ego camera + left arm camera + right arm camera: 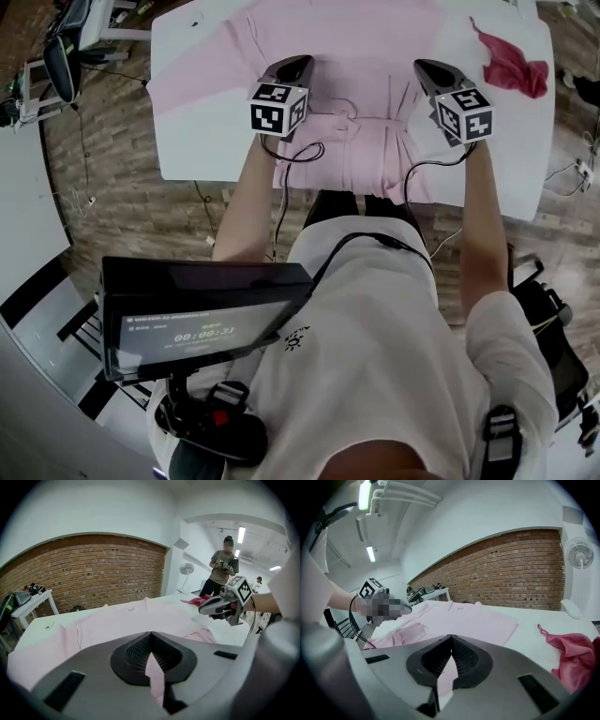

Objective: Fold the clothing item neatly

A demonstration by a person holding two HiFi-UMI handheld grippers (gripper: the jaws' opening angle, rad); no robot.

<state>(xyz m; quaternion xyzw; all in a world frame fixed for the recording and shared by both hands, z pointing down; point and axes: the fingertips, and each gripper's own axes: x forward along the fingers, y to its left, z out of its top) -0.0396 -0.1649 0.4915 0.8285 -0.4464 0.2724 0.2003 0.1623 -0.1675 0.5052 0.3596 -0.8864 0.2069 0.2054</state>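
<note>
Now the pink shirt [347, 56] lies on the white table [187, 103], its far part spread flat with the collar toward the far edge. Its near part is gathered into creased folds between the two grippers.

The left gripper [302, 62] has its jaws closed together on a narrow strip of the shirt's pink fabric, which the left gripper view shows pinched between the dark ribbed pads [161, 656]. The right gripper [424, 67] is clamped the same way, with a sliver of pink cloth caught between its pads [464, 658]. Both grippers sit above the near half of the shirt, side by side but well apart, each pointing away from the person and slanting down.

A crumpled red cloth [511, 64] lies on the table to the right of the shirt, not touching it.

Round the table is a wooden floor [122, 206], and beyond it a brick wall [93, 578] with a standing fan [186, 569] near its end. A small side table [33, 604] with dark things on it stands by the wall. Another person [224, 569] stands in the background of the left gripper view. A dark screen [197, 319] hangs in front of the wearer's chest.
</note>
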